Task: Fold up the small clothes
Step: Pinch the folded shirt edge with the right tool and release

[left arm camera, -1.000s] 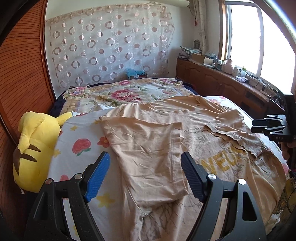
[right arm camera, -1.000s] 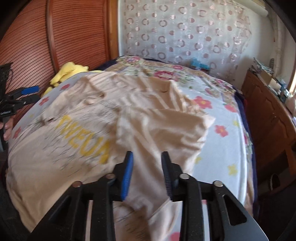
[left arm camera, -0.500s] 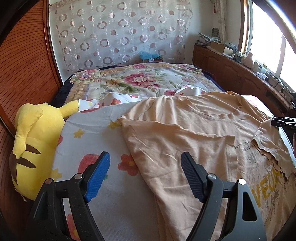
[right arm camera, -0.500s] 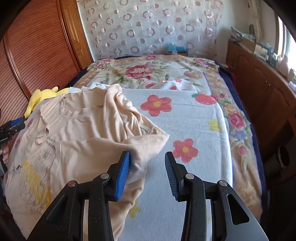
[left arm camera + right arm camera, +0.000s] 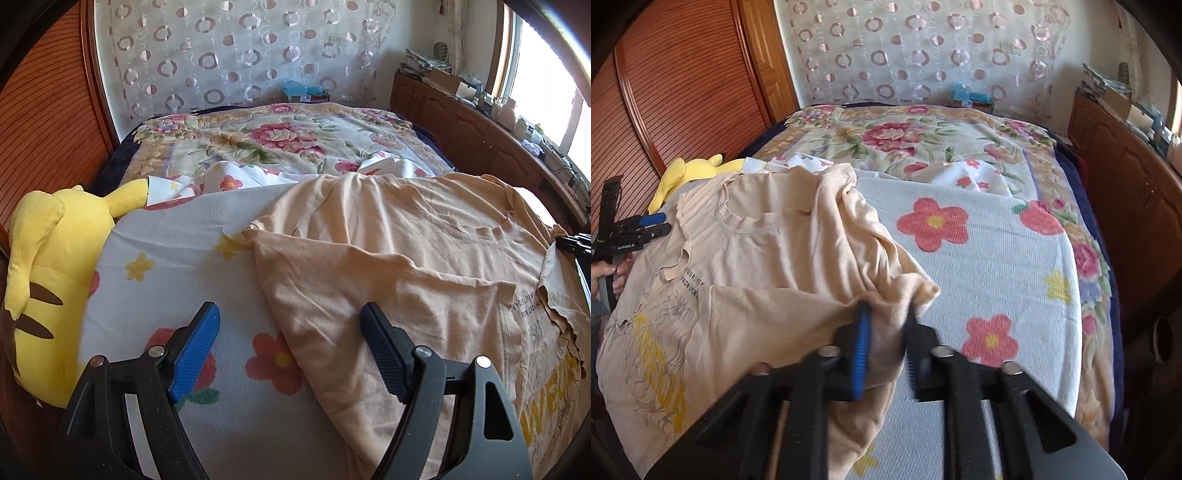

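A peach T-shirt (image 5: 406, 266) with yellow lettering lies spread on the bed, its sleeves folded inward. My left gripper (image 5: 290, 314) hangs open over the shirt's left edge. Its blue-padded finger is above the flowered sheet and the other finger above the folded sleeve. From the right wrist the same T-shirt (image 5: 768, 258) shows its right sleeve bunched between the jaws of my right gripper (image 5: 887, 314), which are closing on the cloth. The left gripper (image 5: 646, 225) appears at that view's left edge, held by a hand.
A yellow plush toy (image 5: 44, 277) lies at the bed's left side against a wooden slatted wardrobe (image 5: 683, 92). A flowered quilt (image 5: 280, 136) covers the far half of the bed. Wooden cabinets (image 5: 480, 133) with clutter run along the right under the window.
My left gripper slid left from over the shirt's middle to its left edge, still open. My right gripper moved right to the shirt's right sleeve and narrowed its jaws onto it.
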Motion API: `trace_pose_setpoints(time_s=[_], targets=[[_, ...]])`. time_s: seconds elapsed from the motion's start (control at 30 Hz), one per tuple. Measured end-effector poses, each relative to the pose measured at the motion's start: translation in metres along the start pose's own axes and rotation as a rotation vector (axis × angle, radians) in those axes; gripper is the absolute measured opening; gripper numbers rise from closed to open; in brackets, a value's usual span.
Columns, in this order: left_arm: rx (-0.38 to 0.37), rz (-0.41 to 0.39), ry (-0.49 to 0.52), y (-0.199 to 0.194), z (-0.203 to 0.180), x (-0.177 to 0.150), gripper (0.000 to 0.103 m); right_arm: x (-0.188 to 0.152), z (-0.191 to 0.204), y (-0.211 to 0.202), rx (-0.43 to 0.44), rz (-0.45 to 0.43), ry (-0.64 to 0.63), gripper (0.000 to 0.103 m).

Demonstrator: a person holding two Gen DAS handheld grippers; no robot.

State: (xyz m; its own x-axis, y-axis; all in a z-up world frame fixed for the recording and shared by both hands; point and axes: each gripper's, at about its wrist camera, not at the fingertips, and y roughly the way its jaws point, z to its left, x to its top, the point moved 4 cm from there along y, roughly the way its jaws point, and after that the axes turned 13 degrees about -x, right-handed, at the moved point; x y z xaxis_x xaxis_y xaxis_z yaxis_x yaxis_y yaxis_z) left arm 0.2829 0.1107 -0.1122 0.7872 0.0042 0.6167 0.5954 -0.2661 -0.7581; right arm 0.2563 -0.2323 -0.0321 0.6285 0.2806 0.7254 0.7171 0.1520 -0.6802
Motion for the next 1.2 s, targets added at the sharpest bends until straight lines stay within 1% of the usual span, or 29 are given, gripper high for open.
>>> trace_pose_setpoints(time_s=[0.03,0.1,0.17,0.3,0.4,0.53,0.63,0.67,0.7,0.77,0.83,0.9,1.03,1.2], targets=[[0.0,0.0,0.0,-0.001,0.0,0.0,0.079,0.001,-0.004,-0.002,-0.029,-0.014,-0.002,0.007],[0.0,0.0,0.001,-0.001,0.0,0.0,0.08,0.002,-0.017,-0.005,-0.085,-0.04,0.023,0.007],[-0.001,0.002,0.004,-0.001,0.0,0.001,0.08,0.001,-0.025,-0.002,-0.073,-0.028,0.049,0.007],[-0.004,0.005,0.008,0.0,0.0,0.002,0.082,-0.003,-0.024,0.007,-0.067,-0.018,0.036,0.007],[-0.006,0.006,0.011,0.002,0.001,0.004,0.082,-0.004,-0.028,0.009,-0.054,-0.016,0.055,0.008],[-0.012,0.012,0.014,0.006,0.0,0.005,0.083,-0.004,-0.029,0.013,-0.036,-0.022,0.077,0.011],[-0.015,0.034,0.009,0.008,0.0,0.009,0.083,-0.005,-0.027,0.013,-0.042,-0.024,0.072,0.013],[-0.02,0.025,0.006,0.008,0.0,0.012,0.083,-0.005,-0.026,0.013,-0.043,-0.024,0.07,0.014],[-0.028,0.012,0.004,0.007,0.0,0.015,0.081,-0.005,-0.026,0.013,-0.043,-0.024,0.07,0.014],[-0.056,-0.01,-0.005,0.005,0.002,0.021,0.075,-0.005,-0.026,0.011,-0.036,-0.024,0.071,0.015],[-0.08,-0.02,-0.028,0.006,0.007,0.028,0.063,-0.006,-0.025,0.012,-0.03,-0.025,0.068,0.019],[-0.094,-0.023,-0.056,0.009,0.013,0.034,0.057,-0.006,-0.023,0.012,-0.031,-0.027,0.055,0.023],[-0.095,-0.026,-0.082,0.012,0.021,0.037,0.055,-0.006,-0.015,0.012,-0.053,-0.03,0.02,0.033],[-0.094,-0.018,-0.082,0.014,0.022,0.035,0.055,-0.005,-0.008,0.013,-0.09,-0.032,-0.02,0.041]])
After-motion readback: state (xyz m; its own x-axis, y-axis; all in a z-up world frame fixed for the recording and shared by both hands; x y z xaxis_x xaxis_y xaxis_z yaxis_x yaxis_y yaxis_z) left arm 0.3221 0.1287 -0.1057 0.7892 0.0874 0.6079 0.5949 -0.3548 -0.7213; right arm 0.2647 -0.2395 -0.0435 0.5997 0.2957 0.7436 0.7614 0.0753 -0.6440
